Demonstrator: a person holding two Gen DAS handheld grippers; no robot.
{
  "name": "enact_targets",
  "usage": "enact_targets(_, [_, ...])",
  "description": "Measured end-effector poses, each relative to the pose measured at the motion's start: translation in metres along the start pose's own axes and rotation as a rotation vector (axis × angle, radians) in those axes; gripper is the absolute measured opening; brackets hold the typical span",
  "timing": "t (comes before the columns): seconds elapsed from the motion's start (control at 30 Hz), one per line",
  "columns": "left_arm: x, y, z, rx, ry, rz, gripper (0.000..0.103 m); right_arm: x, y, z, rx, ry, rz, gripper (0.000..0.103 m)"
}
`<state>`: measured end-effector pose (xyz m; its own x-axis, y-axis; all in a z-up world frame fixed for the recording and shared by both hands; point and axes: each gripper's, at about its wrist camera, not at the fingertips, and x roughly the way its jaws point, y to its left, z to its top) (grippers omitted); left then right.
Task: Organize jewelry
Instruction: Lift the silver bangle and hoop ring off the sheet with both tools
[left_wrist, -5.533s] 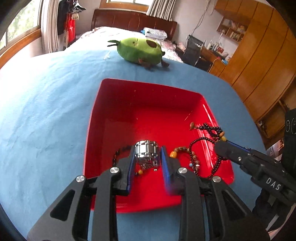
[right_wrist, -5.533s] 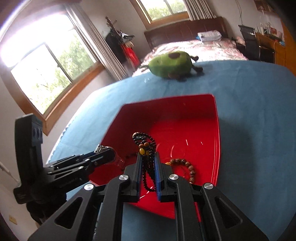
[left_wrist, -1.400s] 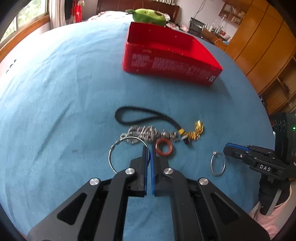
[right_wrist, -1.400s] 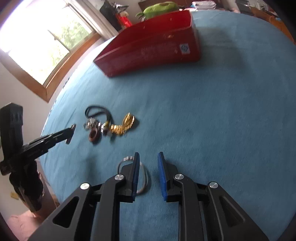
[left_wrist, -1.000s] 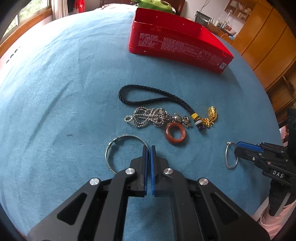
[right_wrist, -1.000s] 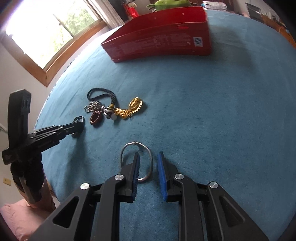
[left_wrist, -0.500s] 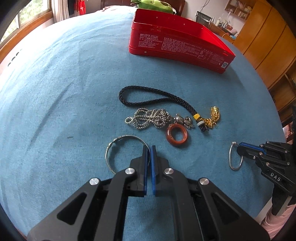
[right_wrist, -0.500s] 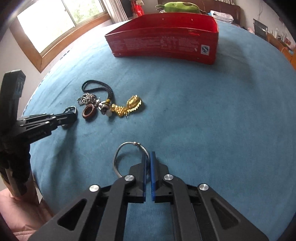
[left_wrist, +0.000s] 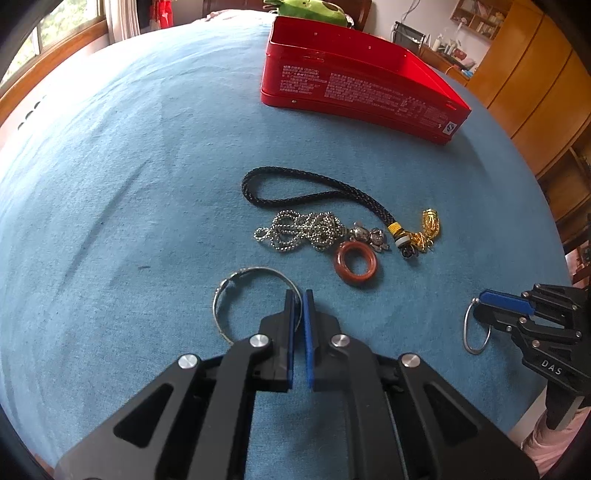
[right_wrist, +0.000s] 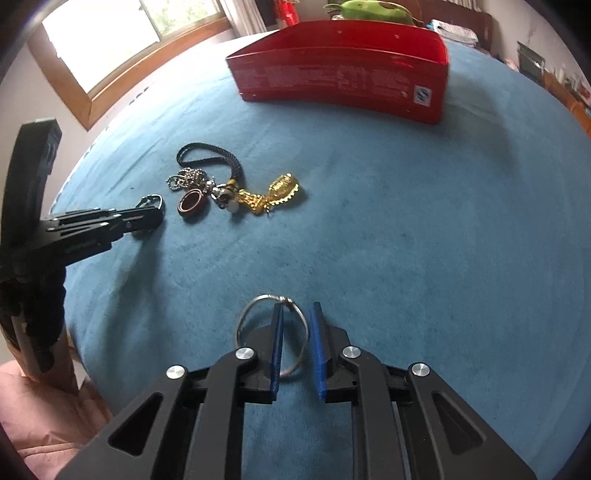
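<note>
On the blue cloth, a silver bangle (left_wrist: 255, 269) lies just left of my left gripper (left_wrist: 298, 291). Its right rim reaches the fingertips. The jaws are opening, with a narrow gap and no visible pinch. A second silver bangle (right_wrist: 258, 298) lies under my right gripper (right_wrist: 296, 305). The left finger crosses over it and part of the rim sits between the opening jaws, untouched. Further out lie a black cord with a gold charm (left_wrist: 314, 182), a silver ball chain (left_wrist: 303, 230) and a red-brown ring (left_wrist: 355, 264). The red tin (left_wrist: 351, 88) stands beyond them.
A green plush toy (right_wrist: 369, 11) sits behind the tin. The table's rounded edge falls away near both grippers. Wooden cabinets (left_wrist: 535, 92) stand to the right and a window (right_wrist: 129, 37) to the left. A pink sleeve (right_wrist: 37, 424) shows at the lower left.
Both grippers left the red tin and came down over the bangles on the cloth. The right jaws closed at its bangle, then parted again. The left jaws have parted slightly.
</note>
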<state>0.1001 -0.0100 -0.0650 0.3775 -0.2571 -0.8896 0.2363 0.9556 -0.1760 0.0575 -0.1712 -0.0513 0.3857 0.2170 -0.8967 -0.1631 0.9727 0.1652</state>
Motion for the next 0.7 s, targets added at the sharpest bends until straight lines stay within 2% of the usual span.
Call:
enact_targets(0.2, [0.001,0.002,0.001,-0.010,-0.001,-0.013,0.006,0.002,0.009,0.003,-0.065,0.004,-0.038,0.017])
enact_targets(0.3, [-0.001,0.003,0.002,-0.015,0.002,-0.024,0.012,0.002,0.013,0.002,-0.094,0.012,-0.045,0.022])
enact_targets(0.4, [-0.003,0.002,0.001,-0.008,-0.004,-0.012,0.025,0.005,0.019,0.005,-0.114,0.016,-0.060,0.022])
enact_targets(0.43, [-0.003,0.001,0.001,-0.005,-0.007,-0.004,0.029,0.007,0.020,0.006,-0.121,0.017,-0.065,0.022])
enact_targets(0.6, [-0.002,0.003,0.003,0.001,-0.012,0.012,0.030,0.009,0.020,0.008,-0.112,0.005,-0.064,0.004])
enact_targets(0.7, [0.000,0.001,0.005,0.016,-0.015,0.028,0.028,0.008,0.011,0.008,-0.067,0.001,-0.028,0.004])
